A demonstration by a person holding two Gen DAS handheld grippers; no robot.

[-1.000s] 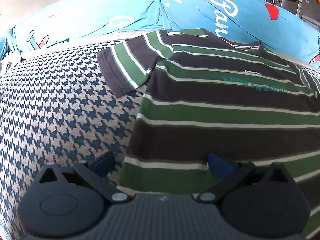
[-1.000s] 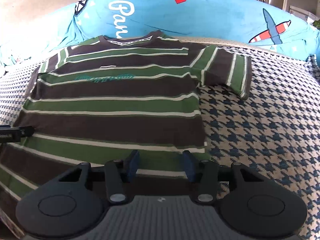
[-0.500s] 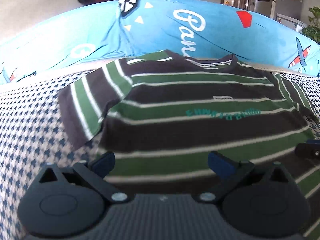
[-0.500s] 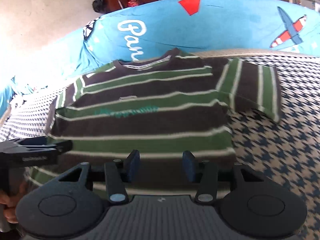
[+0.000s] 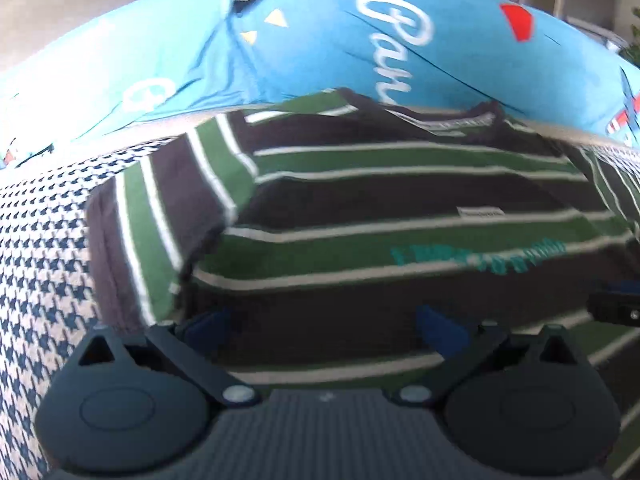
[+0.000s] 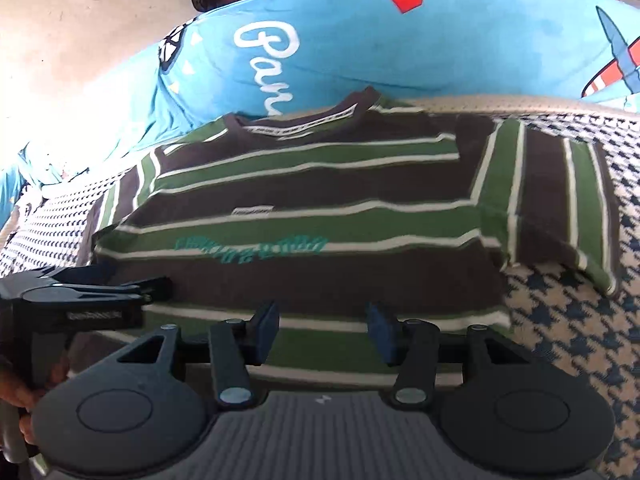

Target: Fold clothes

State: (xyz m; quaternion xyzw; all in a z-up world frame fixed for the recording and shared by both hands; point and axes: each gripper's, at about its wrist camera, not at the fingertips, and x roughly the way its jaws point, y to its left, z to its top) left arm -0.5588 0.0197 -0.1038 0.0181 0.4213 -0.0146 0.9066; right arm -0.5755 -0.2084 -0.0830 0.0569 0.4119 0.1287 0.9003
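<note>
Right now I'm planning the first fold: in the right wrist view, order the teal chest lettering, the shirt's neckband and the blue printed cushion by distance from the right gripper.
1. Teal chest lettering, left of centre.
2. Neckband, at the shirt's far edge.
3. Blue printed cushion, behind the striped shirt.

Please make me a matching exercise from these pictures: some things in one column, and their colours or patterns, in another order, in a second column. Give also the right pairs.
Things:
1. T-shirt
2. bed cover
3. quilt with the white lettering
4. print on the T-shirt's chest

Colours or patterns:
A. bright blue
B. teal
C. green and dark brown stripes with thin white lines
D. blue and cream houndstooth

Right pairs: 1-C, 2-D, 3-A, 4-B
</note>
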